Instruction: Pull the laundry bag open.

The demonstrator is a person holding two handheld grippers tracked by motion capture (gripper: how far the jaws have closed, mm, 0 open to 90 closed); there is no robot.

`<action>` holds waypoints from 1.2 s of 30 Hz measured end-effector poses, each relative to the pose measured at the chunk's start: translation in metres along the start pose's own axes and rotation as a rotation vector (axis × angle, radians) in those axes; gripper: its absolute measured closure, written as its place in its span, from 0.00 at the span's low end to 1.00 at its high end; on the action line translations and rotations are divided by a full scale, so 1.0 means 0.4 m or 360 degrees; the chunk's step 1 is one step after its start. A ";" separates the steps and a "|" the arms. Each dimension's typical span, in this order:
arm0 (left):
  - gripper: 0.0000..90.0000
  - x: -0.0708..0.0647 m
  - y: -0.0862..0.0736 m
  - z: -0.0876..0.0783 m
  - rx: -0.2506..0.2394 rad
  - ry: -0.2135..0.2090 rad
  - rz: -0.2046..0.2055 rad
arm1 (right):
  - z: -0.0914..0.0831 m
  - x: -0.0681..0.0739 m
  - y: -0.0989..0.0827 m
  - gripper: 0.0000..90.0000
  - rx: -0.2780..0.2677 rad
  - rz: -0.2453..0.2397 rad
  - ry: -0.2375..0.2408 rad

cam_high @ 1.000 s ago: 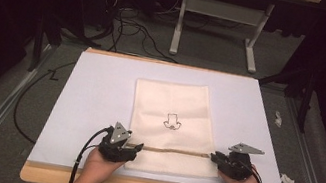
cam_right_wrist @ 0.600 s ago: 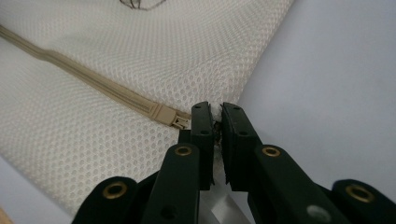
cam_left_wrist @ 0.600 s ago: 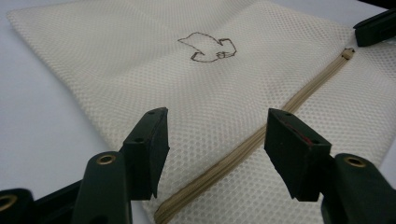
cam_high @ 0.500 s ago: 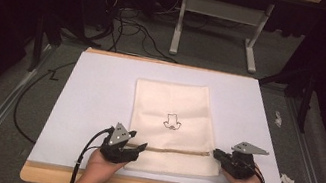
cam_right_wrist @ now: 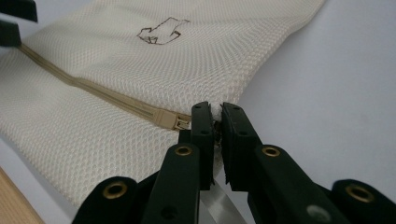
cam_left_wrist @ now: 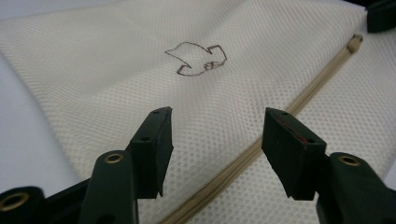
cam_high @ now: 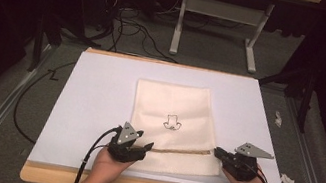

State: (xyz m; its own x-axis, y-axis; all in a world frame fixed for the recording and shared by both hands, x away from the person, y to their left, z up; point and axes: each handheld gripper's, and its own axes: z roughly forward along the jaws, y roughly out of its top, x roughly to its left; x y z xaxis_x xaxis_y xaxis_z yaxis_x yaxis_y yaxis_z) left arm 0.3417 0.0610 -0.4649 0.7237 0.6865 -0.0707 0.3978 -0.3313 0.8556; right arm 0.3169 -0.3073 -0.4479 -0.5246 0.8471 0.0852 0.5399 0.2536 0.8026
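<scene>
A cream mesh bag (cam_high: 173, 124) is lying flat toward the tabletop's (cam_high: 101, 85) near edge, its tan zipper (cam_right_wrist: 98, 93) running across. The left claw (cam_left_wrist: 215, 140) is hovering wide open over the zipper's left end. The right claw (cam_right_wrist: 215, 122) is pinching the bag's right edge beside the zipper's end.

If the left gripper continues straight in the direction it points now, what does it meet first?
Probably the zipper of the mesh bag. The left gripper stands open just above the bag, and the zipper line runs between its jaws. Height above the fabric is hard to judge.
</scene>
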 end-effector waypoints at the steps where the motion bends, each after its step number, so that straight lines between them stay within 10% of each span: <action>1: 0.47 -0.004 -0.001 0.006 0.0011 -0.0020 -0.0009 | 0.000 -0.002 0.002 0.95 -0.0011 -0.0004 -0.0002; 9: 0.50 -0.061 0.013 0.021 0.0069 -0.0172 0.0036 | -0.004 0.006 0.006 0.95 -0.0037 -0.0065 -0.0012; 15: 0.54 -0.094 0.036 0.023 0.0007 -0.0315 -0.0104 | -0.007 0.009 0.010 0.95 -0.0047 -0.0061 0.0003; 22: 0.61 -0.159 0.074 0.125 -0.0019 -0.0430 -0.0145 | -0.005 0.011 0.014 0.95 -0.0063 -0.0087 0.0017; 36: 0.80 -0.238 0.119 0.258 0.0051 -0.0439 -0.0312 | -0.015 0.022 0.021 0.96 -0.0121 -0.0116 0.0044</action>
State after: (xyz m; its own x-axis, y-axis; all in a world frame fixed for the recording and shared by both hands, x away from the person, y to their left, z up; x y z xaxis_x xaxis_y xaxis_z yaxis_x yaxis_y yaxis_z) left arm 0.3500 -0.0869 -0.4702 0.7553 0.5397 -0.3718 0.5586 -0.2335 0.7959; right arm 0.3130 -0.3007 -0.4367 -0.5790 0.8143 0.0406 0.4488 0.2767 0.8497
